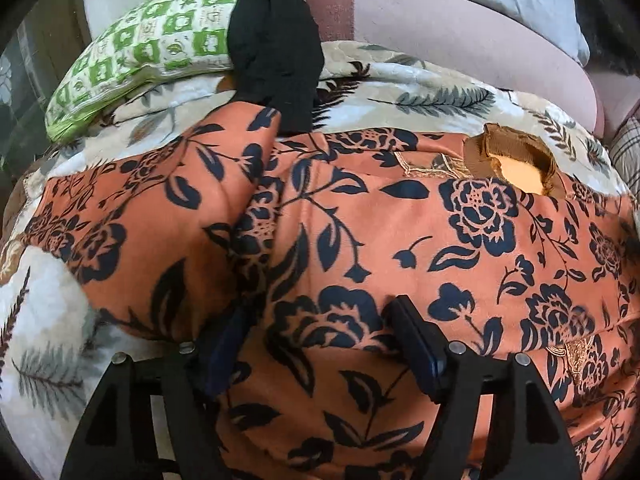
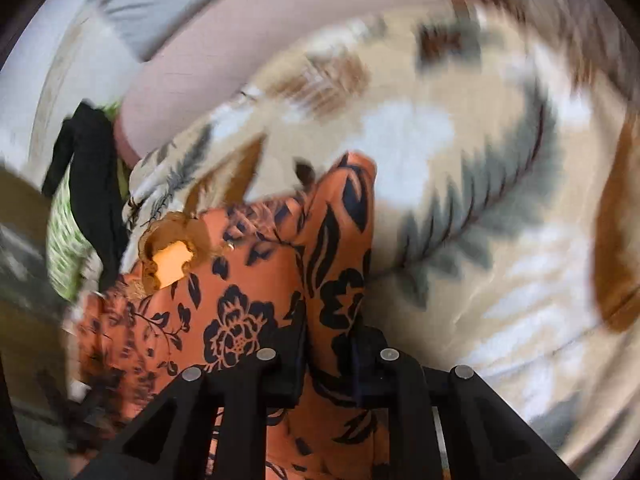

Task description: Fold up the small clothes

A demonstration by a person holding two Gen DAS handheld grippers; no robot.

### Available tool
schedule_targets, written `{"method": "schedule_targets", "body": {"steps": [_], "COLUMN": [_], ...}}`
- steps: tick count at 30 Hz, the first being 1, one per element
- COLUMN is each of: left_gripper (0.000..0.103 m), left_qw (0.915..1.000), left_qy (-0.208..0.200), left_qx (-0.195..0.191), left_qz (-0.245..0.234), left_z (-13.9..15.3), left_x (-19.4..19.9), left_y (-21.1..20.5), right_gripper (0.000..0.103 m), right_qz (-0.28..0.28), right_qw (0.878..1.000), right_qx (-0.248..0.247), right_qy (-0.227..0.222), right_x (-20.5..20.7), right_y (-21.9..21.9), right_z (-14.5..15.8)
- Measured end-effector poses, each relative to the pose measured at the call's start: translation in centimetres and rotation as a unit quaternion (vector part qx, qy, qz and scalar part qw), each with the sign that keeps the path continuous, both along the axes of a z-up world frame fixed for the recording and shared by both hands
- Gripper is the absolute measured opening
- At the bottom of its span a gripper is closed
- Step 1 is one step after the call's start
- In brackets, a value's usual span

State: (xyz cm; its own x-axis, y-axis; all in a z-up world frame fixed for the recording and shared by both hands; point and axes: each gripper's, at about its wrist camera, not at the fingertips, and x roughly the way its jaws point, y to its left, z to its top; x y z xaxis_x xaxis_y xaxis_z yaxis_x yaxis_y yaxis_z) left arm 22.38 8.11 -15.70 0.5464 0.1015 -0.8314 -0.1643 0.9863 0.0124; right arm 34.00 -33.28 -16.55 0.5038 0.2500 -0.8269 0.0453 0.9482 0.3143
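An orange garment (image 1: 360, 224) with a dark navy flower print lies spread on a leaf-print bedspread (image 1: 400, 84); its brown neck opening (image 1: 516, 164) is at the upper right. My left gripper (image 1: 316, 344) is open, its fingers wide apart over the garment's lower part, the left finger partly under a fold. In the right wrist view, which is blurred, my right gripper (image 2: 328, 356) is shut on a fold of the orange garment (image 2: 340, 264) near its sleeve edge. The neck opening (image 2: 172, 256) shows at the left.
A green-and-white checked pillow (image 1: 152, 52) lies at the back left with a black cloth (image 1: 276, 52) draped over it. A pink bolster (image 1: 460, 36) and grey bedding lie at the back. The bedspread (image 2: 480, 200) extends to the right of the garment.
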Motion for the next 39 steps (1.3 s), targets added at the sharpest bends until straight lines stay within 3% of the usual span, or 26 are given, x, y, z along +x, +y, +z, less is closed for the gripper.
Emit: {"method": "schedule_targets", "body": {"steps": [1, 2, 4, 5, 6, 7, 9, 11, 13, 14, 16, 17, 18, 20, 22, 26, 28, 32, 37, 39], "left_gripper": [0.074, 0.074, 0.074, 0.074, 0.074, 0.074, 0.074, 0.074, 0.074, 0.074, 0.074, 0.074, 0.075, 0.08, 0.08, 0.08, 0.08, 0.08, 0.079, 0.064], "left_qw": [1.0, 1.0, 0.9998, 0.9995, 0.9993, 0.999, 0.9992, 0.9992, 0.9965, 0.9936, 0.9853, 0.9824, 0.9763, 0.9622, 0.9388, 0.899, 0.8864, 0.8719, 0.8706, 0.8684], "left_qy": [-0.001, -0.003, -0.019, -0.028, -0.036, -0.042, -0.039, -0.037, -0.052, -0.062, -0.085, -0.093, -0.103, -0.115, -0.124, -0.129, -0.127, -0.118, -0.132, -0.13], "left_qx": [-0.003, -0.001, 0.011, 0.013, 0.012, 0.01, 0.009, -0.014, -0.064, -0.093, -0.14, -0.15, -0.17, -0.207, -0.257, -0.313, -0.332, -0.35, -0.35, -0.35], "left_qz": [0.001, 0.0, -0.003, -0.005, -0.008, -0.012, -0.009, 0.001, 0.012, 0.018, 0.046, 0.062, 0.086, 0.134, 0.193, 0.278, 0.296, 0.321, 0.32, 0.327], "left_z": [0.2, 0.4, 1.3, 1.9, 2.3, 2.7, 2.8, 2.9, 3.5, 4.0, 4.8, 5.1, 5.3, 5.1, 4.2, 2.1, 1.1, -0.7, -0.8, -0.9], "left_x": [-0.3, -0.7, -1.5, -1.9, -2.4, -2.5, -2.3, -2.6, -3.6, -4.2, -5.6, -6.2, -6.9, -7.6, -7.7, -6.8, -5.8, -4.2, -3.0, -2.7], "left_y": [0.1, 0.1, 0.1, 0.1, 0.1, 0.2, 0.7, 1.7, 3.2, 4.2, 7.0, 8.3, 10.6, 14.8, 20.3, 27.9, 30.7, 33.5, 34.5, 35.1], "right_gripper": [0.019, 0.025, 0.035, 0.063, 0.077, 0.079, 0.079, 0.079, 0.079, 0.079, 0.078, 0.073, 0.073, 0.077, 0.077, 0.078, 0.078, 0.078, 0.078, 0.078], "right_qz": [0.002, -0.001, -0.018, -0.036, -0.048, -0.06, -0.067, -0.035, 0.041, 0.064, 0.022, -0.017, -0.04, -0.036, -0.016, 0.006, 0.001, -0.014, -0.02, -0.022], "right_qw": [1.0, 0.999, 0.999, 0.999, 0.999, 0.998, 0.996, 0.995, 0.99, 0.989, 0.996, 0.994, 0.99, 0.993, 0.995, 0.996, 0.996, 0.997, 0.998, 0.998], "right_qx": [-0.024, -0.036, -0.009, -0.015, -0.019, -0.018, 0.01, 0.064, 0.124, 0.131, 0.076, 0.104, 0.134, 0.111, 0.091, 0.088, 0.089, 0.082, 0.064, 0.064], "right_qy": [0.013, 0.035, 0.026, 0.019, 0.01, -0.01, -0.057, -0.074, -0.051, -0.037, 0.03, 0.034, 0.011, -0.003, -0.022, -0.017, -0.008, 0.011, 0.018, 0.02], "right_x": [0.3, 0.6, 0.1, -0.4, -0.8, -1.4, -3.0, -3.9, -3.9, -3.8, -3.3, -3.5, -4.3, -5.4, -6.6, -9.6, -11.4, -13.0, -14.2, -14.3], "right_y": [0.0, -0.2, -1.0, -1.4, -1.7, -2.1, -2.4, -1.6, 0.3, 1.0, 0.6, -0.7, -1.4, -0.8, 0.2, 1.2, 1.3, 1.0, 0.9, 1.0], "right_z": [-0.7, -1.9, -1.9, -1.1, -0.5, 0.5, 3.1, 4.5, 3.8, 2.7, -1.2, -2.1, -1.1, 0.9, 2.4, 3.2, 2.7, 1.6, 0.9, 0.8]}}
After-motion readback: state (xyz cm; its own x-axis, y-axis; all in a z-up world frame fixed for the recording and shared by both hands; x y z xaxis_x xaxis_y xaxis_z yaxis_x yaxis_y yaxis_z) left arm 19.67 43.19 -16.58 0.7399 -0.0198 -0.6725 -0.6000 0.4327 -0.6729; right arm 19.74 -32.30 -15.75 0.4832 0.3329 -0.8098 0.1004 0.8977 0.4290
